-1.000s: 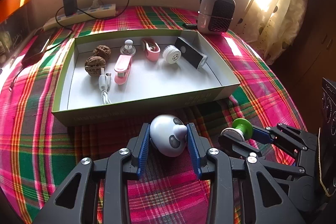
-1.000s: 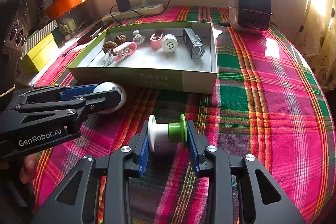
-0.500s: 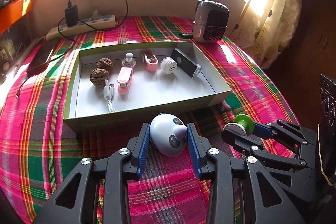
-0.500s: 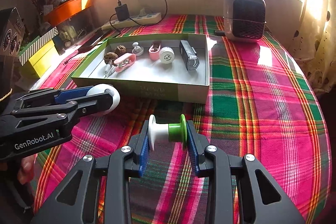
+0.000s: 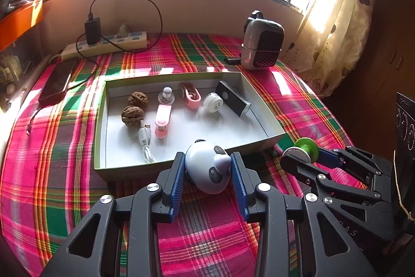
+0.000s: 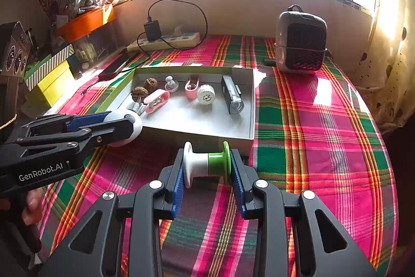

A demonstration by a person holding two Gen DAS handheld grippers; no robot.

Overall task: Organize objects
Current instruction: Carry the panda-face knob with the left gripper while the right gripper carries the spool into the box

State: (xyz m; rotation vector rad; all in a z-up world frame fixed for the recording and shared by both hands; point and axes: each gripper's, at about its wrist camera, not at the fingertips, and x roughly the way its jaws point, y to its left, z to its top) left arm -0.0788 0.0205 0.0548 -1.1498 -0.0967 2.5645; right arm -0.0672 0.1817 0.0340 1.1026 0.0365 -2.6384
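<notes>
Plaid-covered counter [image 6: 311, 121] under a bright window, both tools loaded just short of the box [image 5: 103, 121].
The left tool [image 5: 207, 168] clamps the panda gadget [image 5: 207, 168] and the right tool [image 6: 206, 165] the green-and-white spool [image 6: 206, 164], both at the box's near wall, apparently ready for dropping in beside the items already lined up inside.

From my feed, the plaid tablecloth [image 5: 64, 147] is woven cloth, matt. The tray box [image 5: 99, 121] looks like cardboard, smooth pale inside. Two walnuts [image 5: 132, 115] are rough and wrinkly. The panda gadget [image 5: 207, 170] is glossy smooth plastic, same for the white-and-green spool [image 6: 206, 164]. My gripper pads [image 6: 178, 183] are ribbed blue, looks rubbery, on matt black plastic frames with shiny metal screws. The heater [image 6: 301, 39] has a shiny casing and dark mesh grille.
</notes>
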